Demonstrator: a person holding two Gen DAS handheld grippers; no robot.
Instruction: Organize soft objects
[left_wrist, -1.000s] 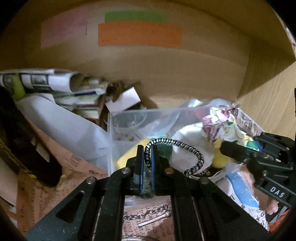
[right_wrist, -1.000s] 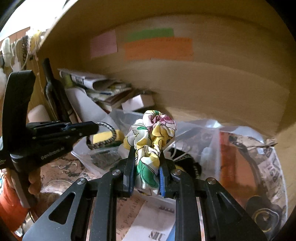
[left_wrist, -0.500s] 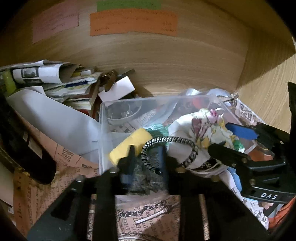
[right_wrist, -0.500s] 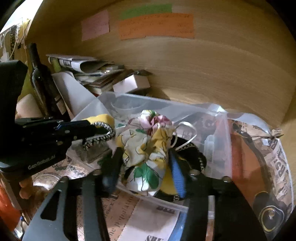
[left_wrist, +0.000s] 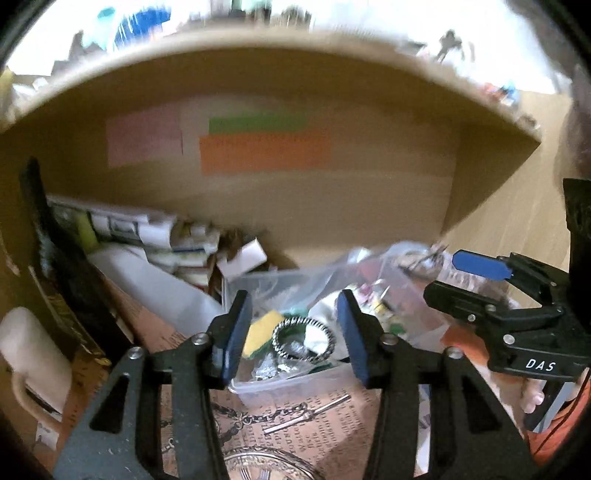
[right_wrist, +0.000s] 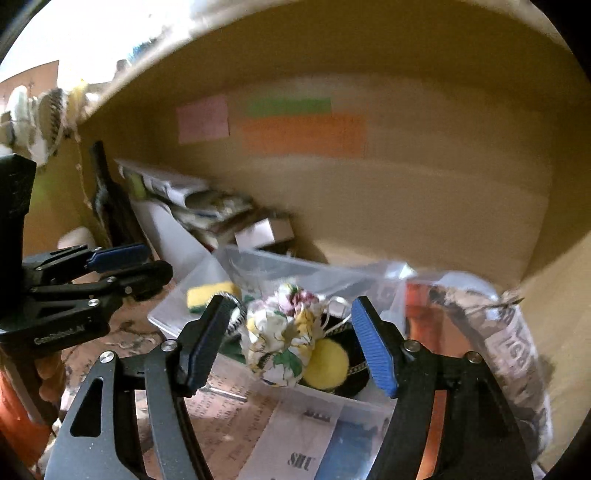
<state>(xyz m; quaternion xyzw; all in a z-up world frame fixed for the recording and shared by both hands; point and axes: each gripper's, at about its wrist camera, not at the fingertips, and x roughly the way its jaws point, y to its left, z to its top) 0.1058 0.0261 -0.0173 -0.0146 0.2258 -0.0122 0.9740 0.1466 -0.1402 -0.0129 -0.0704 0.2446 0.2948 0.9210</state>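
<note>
Both of my grippers hang over the clear plastic bin (right_wrist: 192, 302) with nothing in them. My left gripper (left_wrist: 293, 334) has its jaws spread wide, and between them, down in the bin, lies the black-and-white braided loop (left_wrist: 303, 339), resting just beside the yellow sponge (left_wrist: 258, 332). My right gripper (right_wrist: 291, 347) also has its jaws spread apart; the floral fabric bundle (right_wrist: 282, 334) sits in the bin between them, touching neither pad as far as I can tell. A round yellow soft piece (right_wrist: 327, 363) lies against the bundle's right side, on something dark. The bin stands on printed paper (left_wrist: 295, 417) inside a wooden shelf compartment. Behind it a stack of papers and booklets (right_wrist: 199, 206) leans toward the back panel, where pink (right_wrist: 203, 118), green (right_wrist: 290, 105) and orange (right_wrist: 303, 134) notes are stuck. To the right of the bin is a crumpled clear bag (right_wrist: 476, 321). Both views are blurred.
</note>
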